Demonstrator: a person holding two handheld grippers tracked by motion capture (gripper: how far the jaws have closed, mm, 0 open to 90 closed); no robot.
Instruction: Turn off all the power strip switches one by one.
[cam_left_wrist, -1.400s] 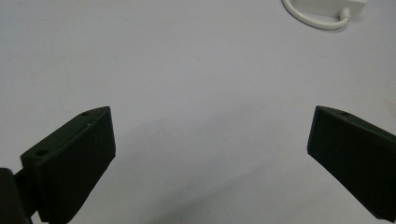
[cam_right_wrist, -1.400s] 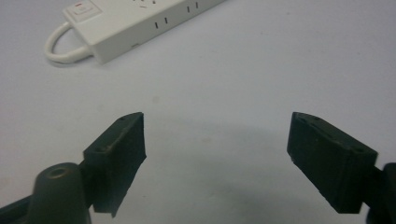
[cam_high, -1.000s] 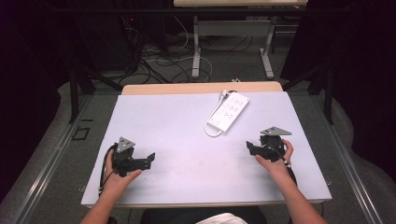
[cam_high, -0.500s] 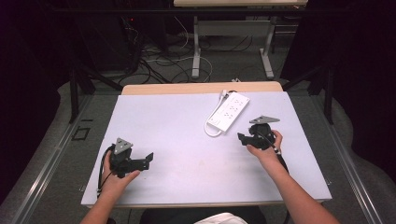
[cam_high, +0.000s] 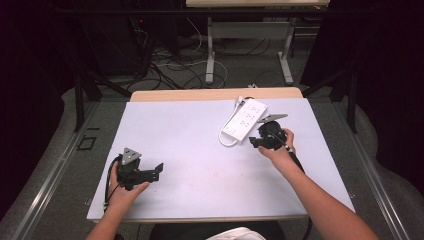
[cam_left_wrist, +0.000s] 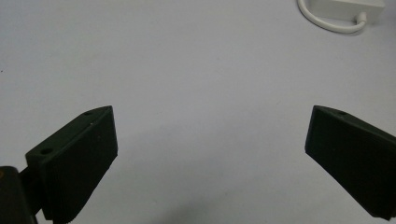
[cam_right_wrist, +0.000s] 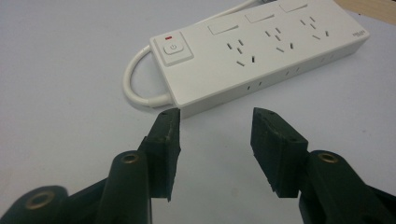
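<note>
Right gripper view: right gripper (cam_right_wrist: 215, 128) narrowing, empty, near power strip (cam_right_wrist: 261, 51)

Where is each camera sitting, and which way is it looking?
High view: above the person's side, looking forward and down on the table; shows both forearms, left gripper and right gripper.
Left gripper view: rides that gripper, facing bare tabletop between its wide-open jaws.
Right gripper view: rides the right gripper, facing the power strip; its jaws have just been closing, nothing between them.
Shared: all views catch the power strip's white cord.
</note>
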